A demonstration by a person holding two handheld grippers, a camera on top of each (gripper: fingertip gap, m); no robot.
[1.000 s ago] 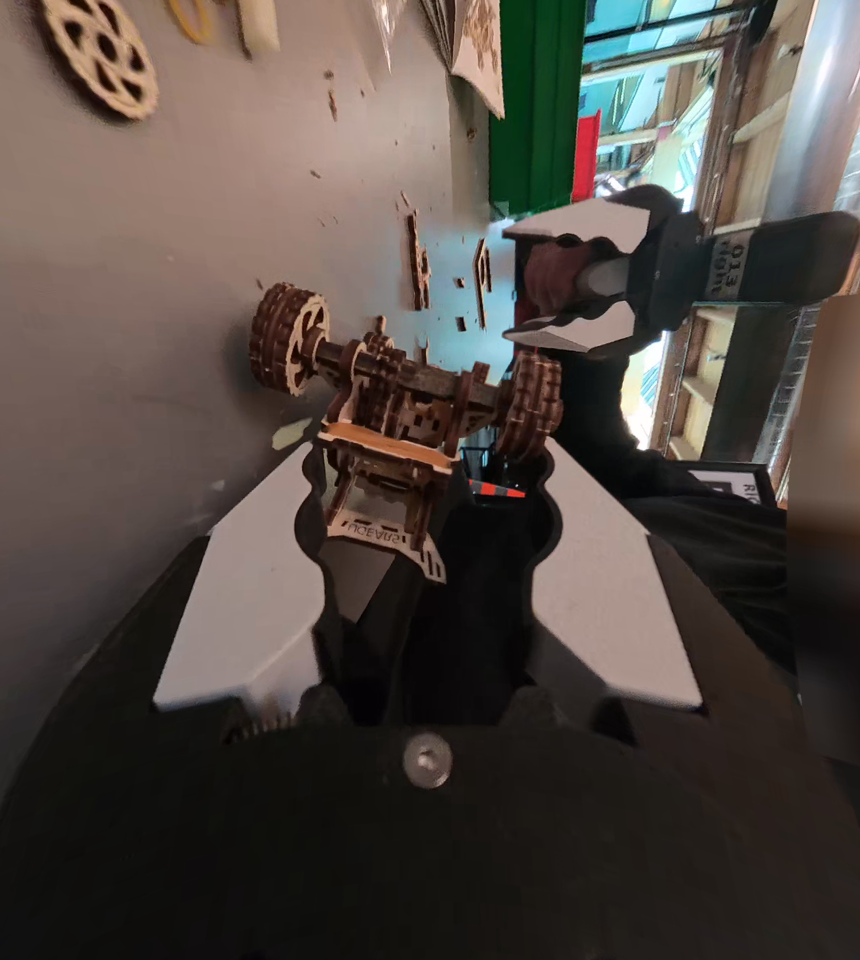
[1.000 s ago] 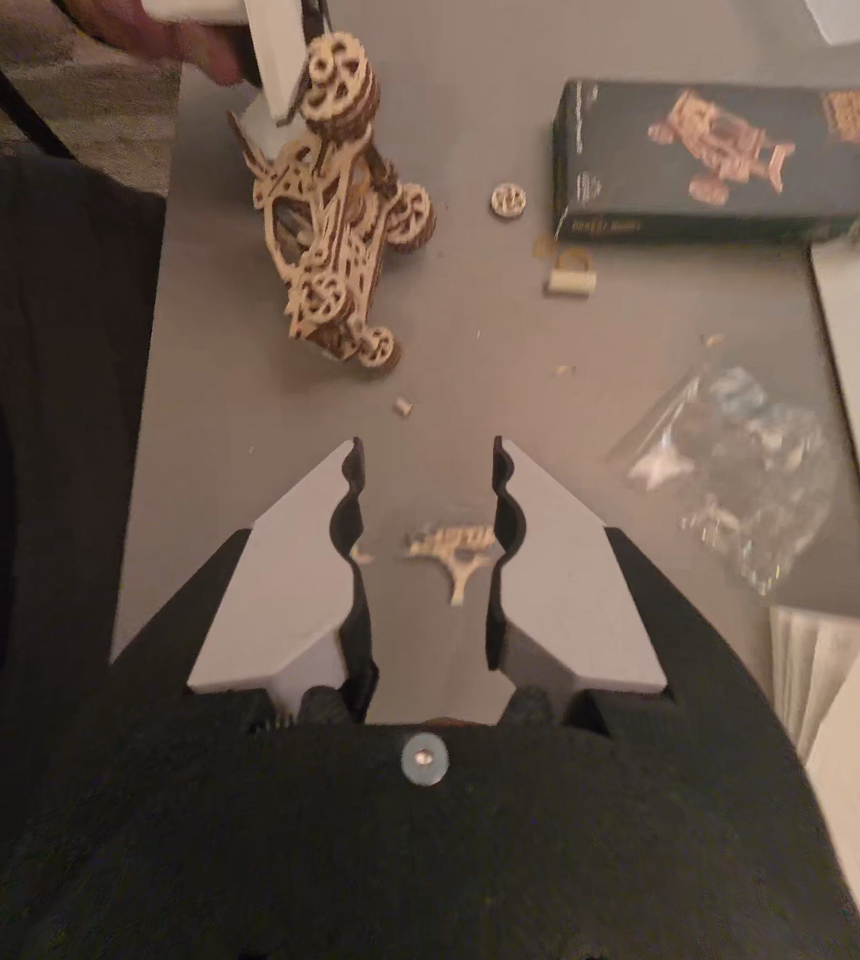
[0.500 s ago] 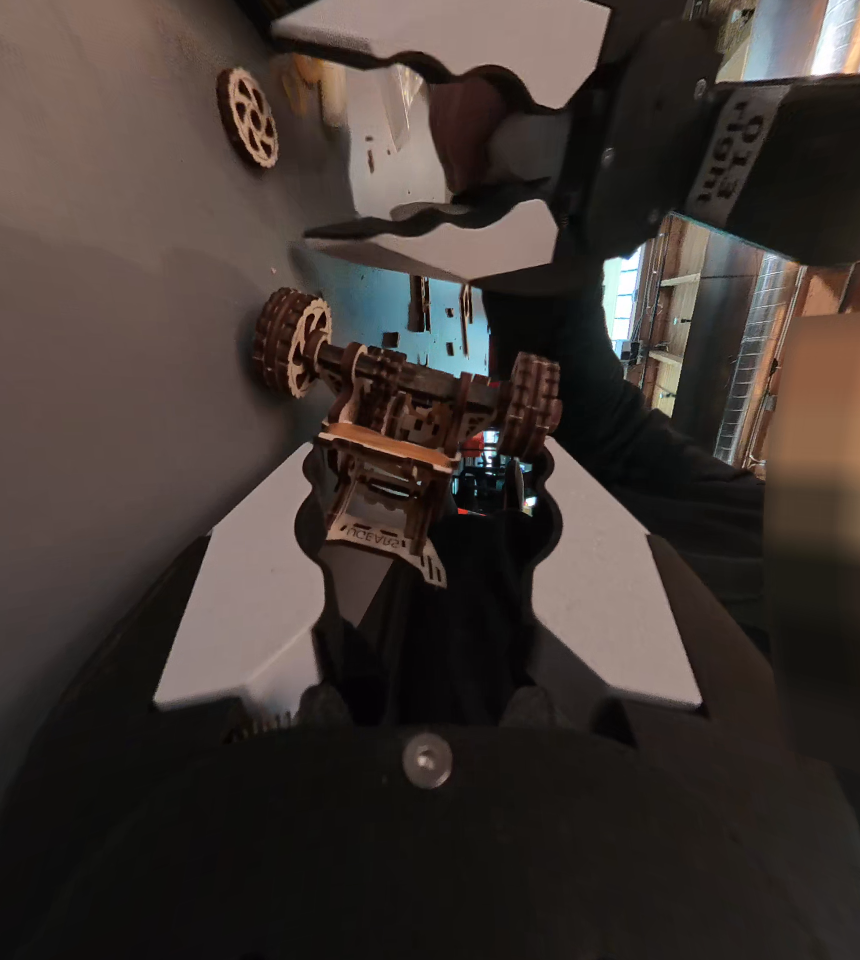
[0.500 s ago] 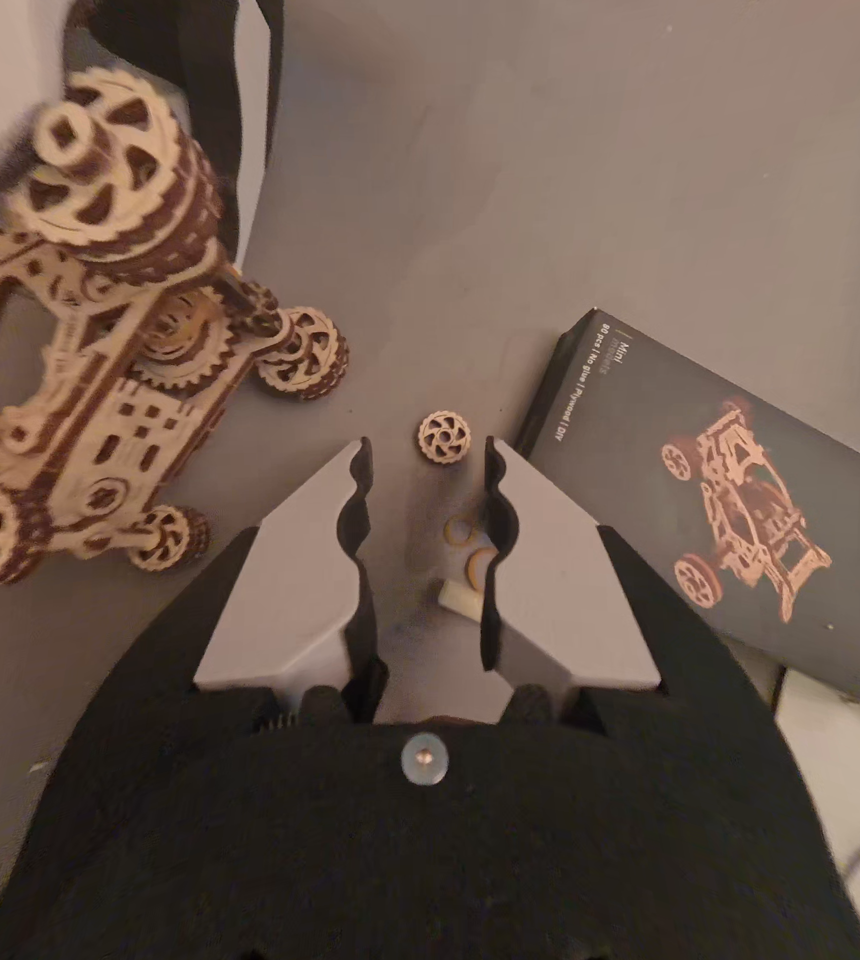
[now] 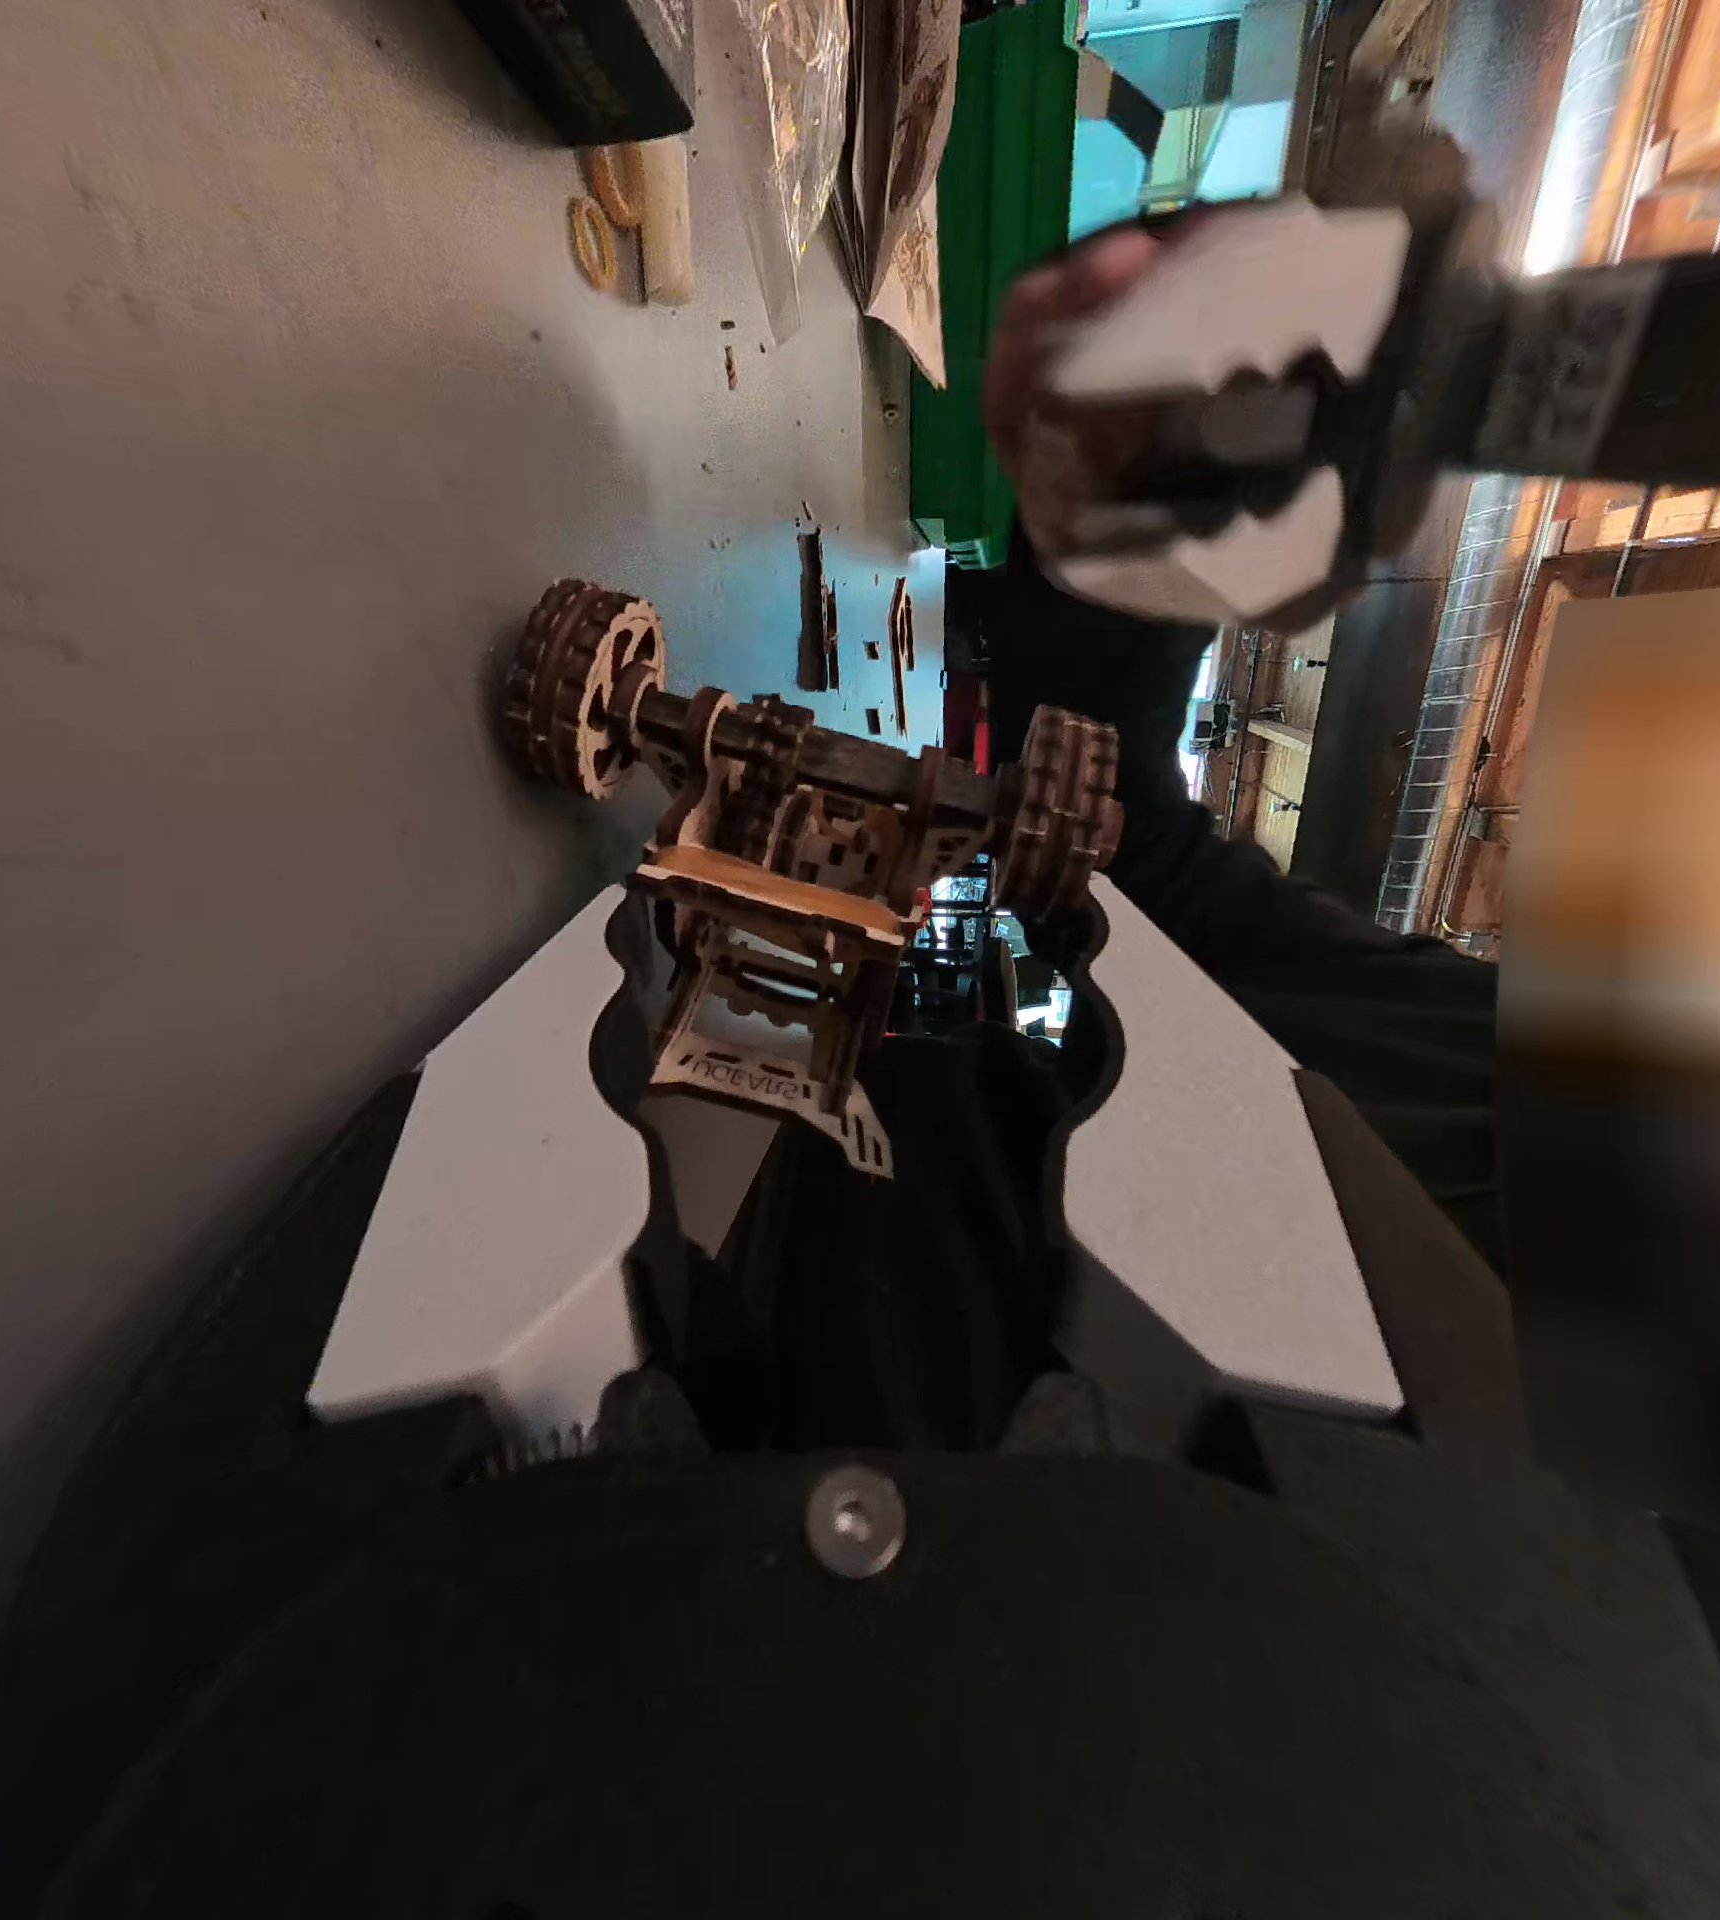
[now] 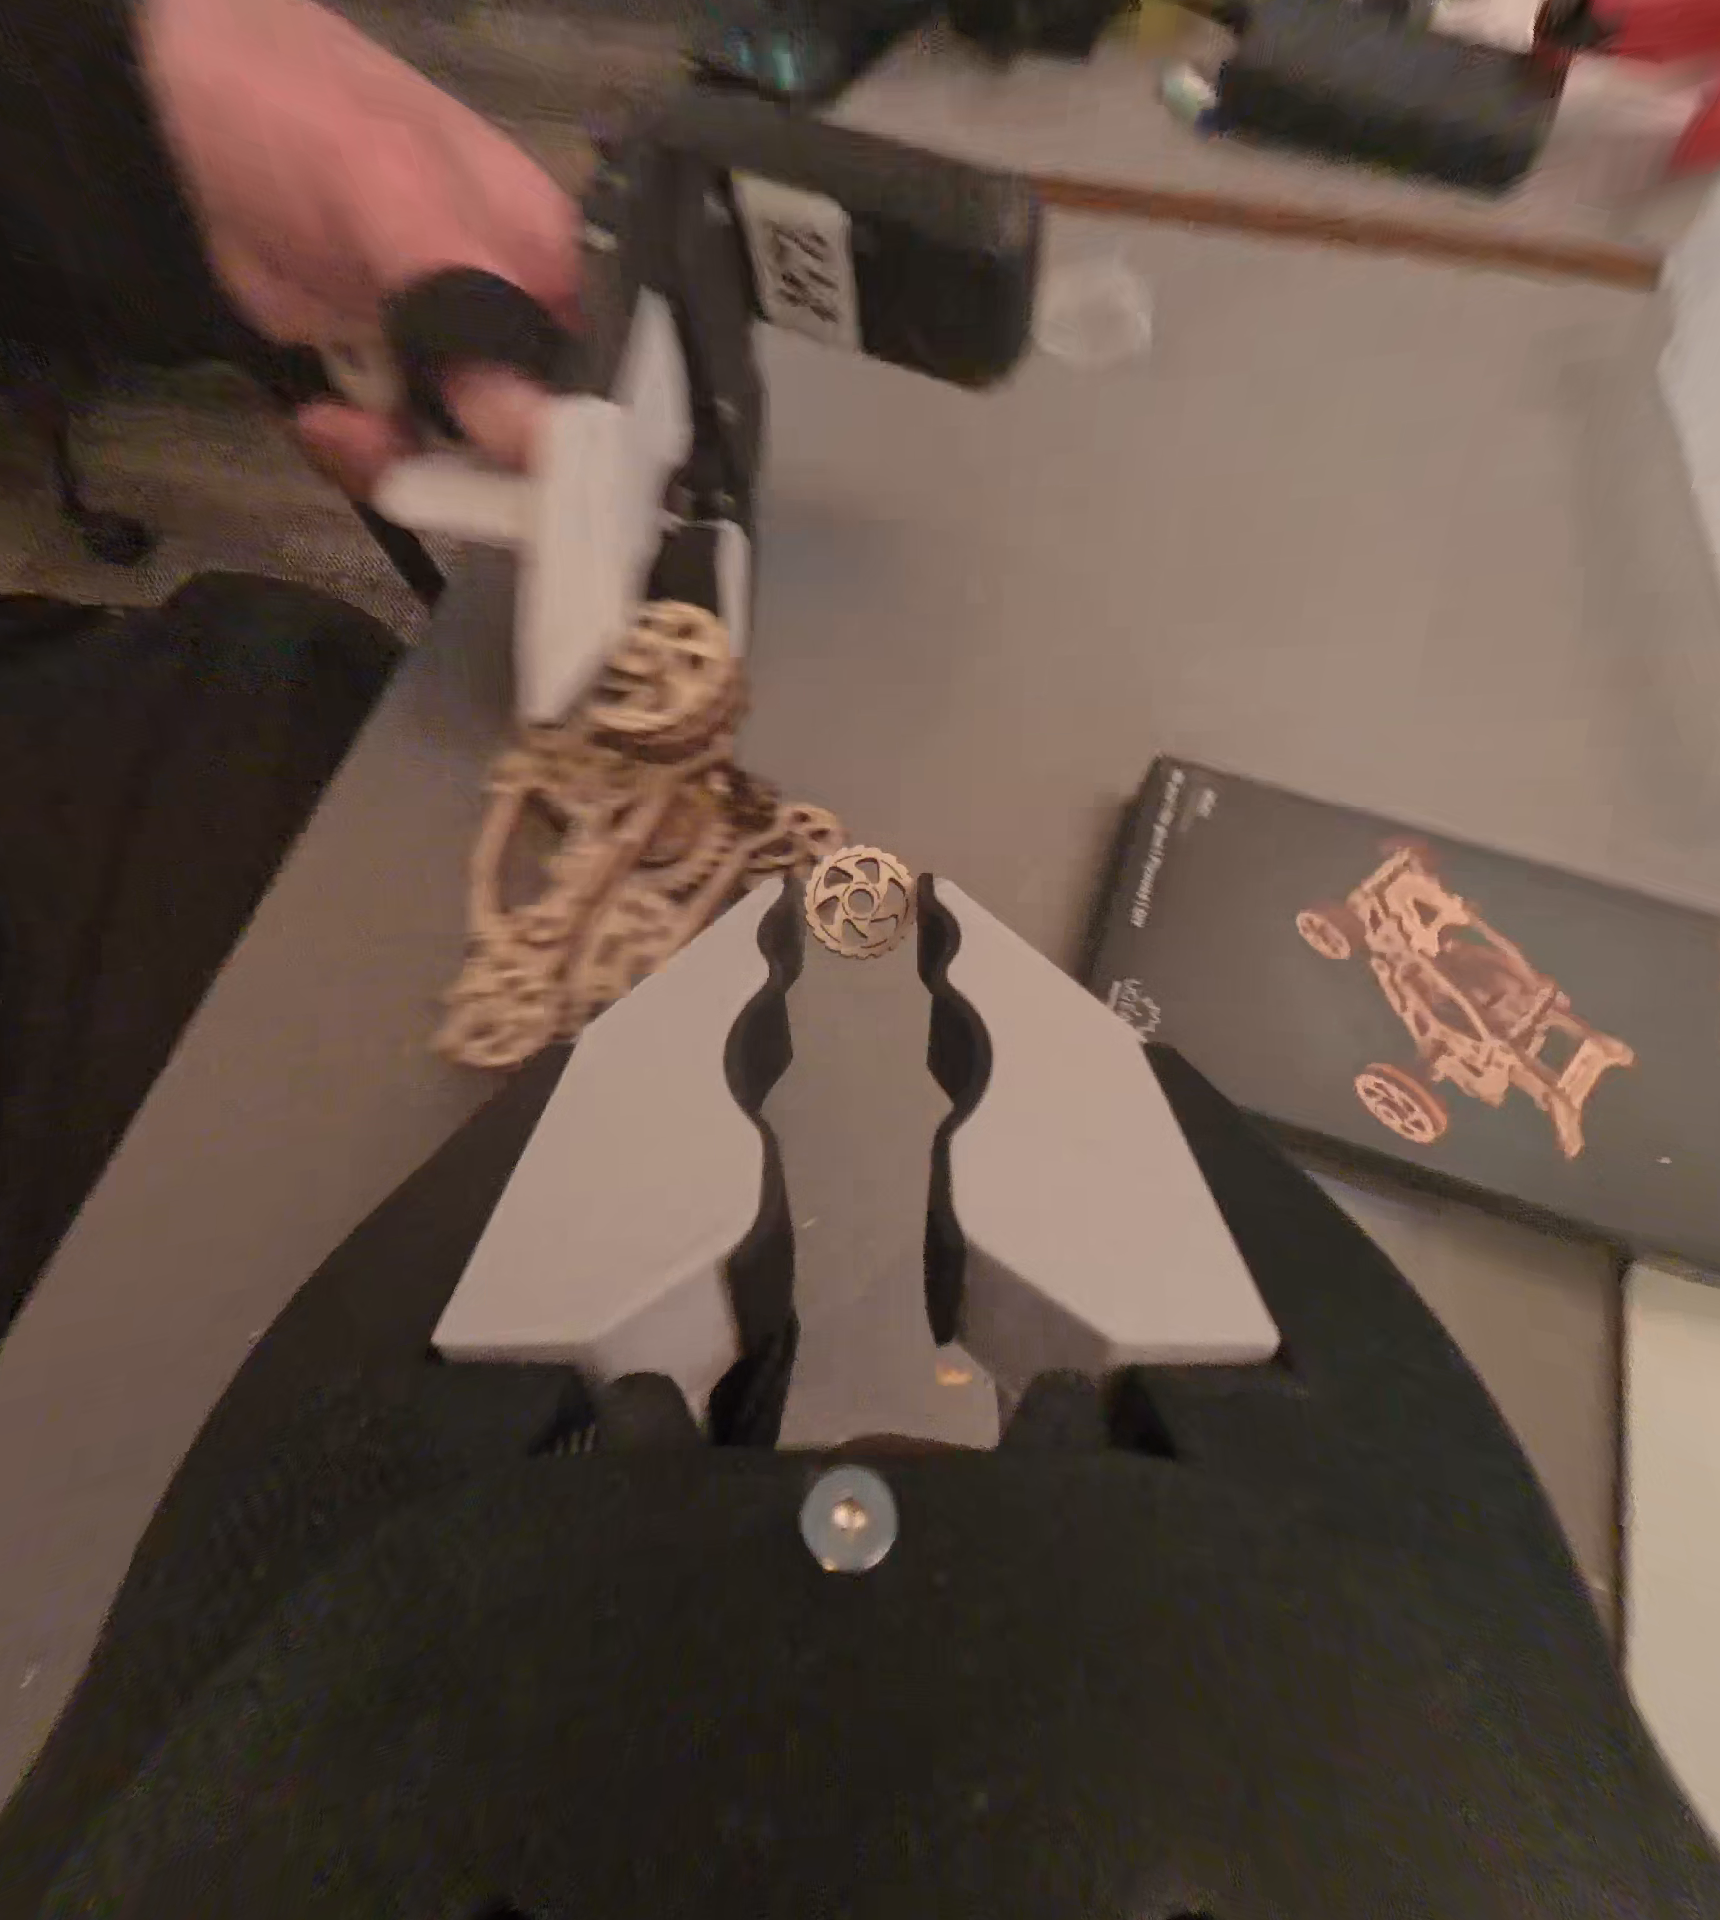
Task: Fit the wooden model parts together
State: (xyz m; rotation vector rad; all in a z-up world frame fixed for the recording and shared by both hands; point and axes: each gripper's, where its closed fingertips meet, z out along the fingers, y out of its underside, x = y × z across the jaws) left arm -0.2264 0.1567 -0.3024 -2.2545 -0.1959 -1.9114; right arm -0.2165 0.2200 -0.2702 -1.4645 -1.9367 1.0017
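Note:
My left gripper (image 5: pixel 856 904) is shut on the wooden buggy model (image 5: pixel 794 831), holding it by its rear frame. The wheel axle lies crosswise beyond the fingertips, and one wheel (image 5: pixel 575 686) is close to the grey table (image 5: pixel 212 623). My right gripper (image 6: pixel 856 894) is shut on a small wooden gear wheel (image 6: pixel 858 912), pinched at its fingertips just in front of the model (image 6: pixel 617 862). In the right wrist view the left gripper (image 6: pixel 627 582) and a hand show blurred above the model. In the left wrist view the right gripper (image 5: pixel 1199 457) shows blurred at the upper right.
The dark kit box (image 6: pixel 1458 997) lies right of the model and also shows in the left wrist view (image 5: pixel 575 62). Wooden rings and a peg (image 5: pixel 627 208), a plastic bag (image 5: pixel 794 125) and loose wood scraps (image 5: pixel 814 613) lie on the table. A white sheet (image 6: pixel 1718 1558) is at the right.
My right gripper moved forward over the small gear wheel, shut on it and raised it towards the model. My left gripper kept its hold on the model.

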